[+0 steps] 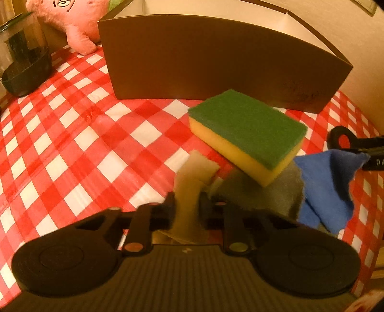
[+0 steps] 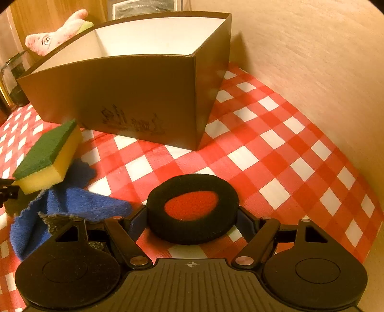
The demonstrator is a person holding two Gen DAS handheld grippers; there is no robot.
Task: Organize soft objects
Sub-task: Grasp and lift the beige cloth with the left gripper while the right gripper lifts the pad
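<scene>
My left gripper (image 1: pixel 186 206) is shut on a beige cloth (image 1: pixel 192 182), which stands up between its fingers. A green and yellow sponge (image 1: pixel 247 132) lies tilted on a grey cloth (image 1: pixel 271 192) and a blue cloth (image 1: pixel 324 189) in front of the brown box (image 1: pixel 216 60). My right gripper (image 2: pixel 192 216) is shut on a round black foam pad with a red centre (image 2: pixel 192 206), low over the tablecloth. The sponge (image 2: pixel 48 153) and blue cloth (image 2: pixel 72 206) show at the left of the right wrist view. The box (image 2: pixel 134 96) is open and white inside.
A pink plush toy (image 1: pixel 72 21) sits behind the box at the left. A glass jar with a dark base (image 1: pixel 24 60) stands at the far left. A wall (image 2: pixel 312 60) runs along the right of the red checked tablecloth (image 1: pixel 72 134).
</scene>
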